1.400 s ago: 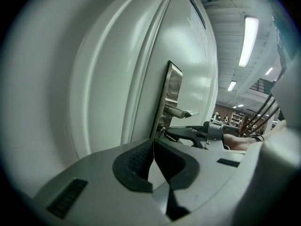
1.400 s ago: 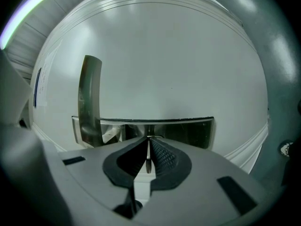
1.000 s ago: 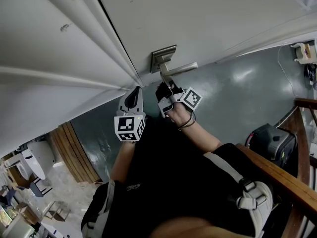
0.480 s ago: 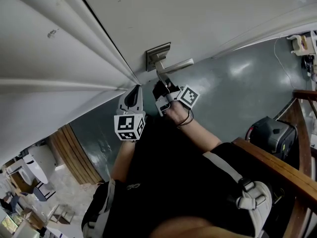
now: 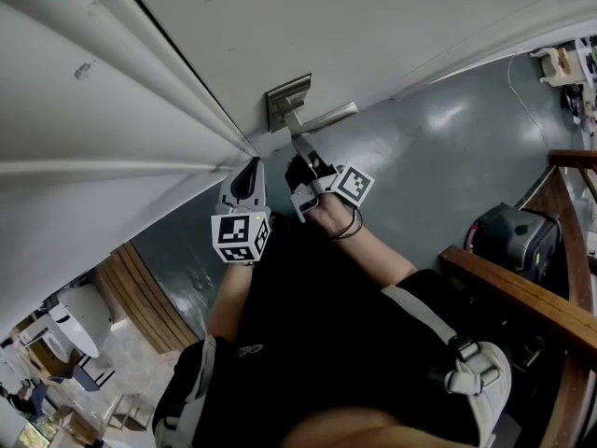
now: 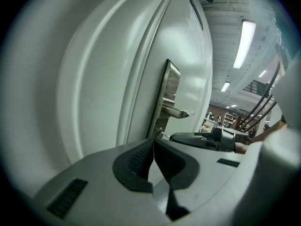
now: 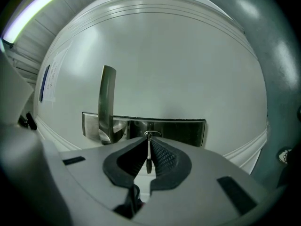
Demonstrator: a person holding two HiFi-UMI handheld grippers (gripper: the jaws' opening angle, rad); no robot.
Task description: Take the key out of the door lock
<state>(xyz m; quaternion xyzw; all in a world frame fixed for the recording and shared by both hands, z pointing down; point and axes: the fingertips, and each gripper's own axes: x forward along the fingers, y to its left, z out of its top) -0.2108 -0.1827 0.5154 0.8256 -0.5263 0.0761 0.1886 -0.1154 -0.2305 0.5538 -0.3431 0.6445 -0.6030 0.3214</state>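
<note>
1. Watching the right gripper view, I saw the right gripper (image 7: pixel 148 144) with its fingers (image 7: pixel 162 157) clenched on the key (image 7: pixel 148 163), a thin piece held edge-on.
2. The key's far end met the steel lock plate (image 7: pixel 181 132) at 12 o'clock from the fingers, and the door handle (image 7: pixel 106 102) stood at 10 o'clock.
3. The left gripper (image 6: pixel 153 144) had its fingers (image 6: pixel 136 161) pressed together on nothing, close to the white door (image 6: pixel 108 79).
4. In my head view it hung at 8 o'clock of the right gripper, apart from it.
</note>
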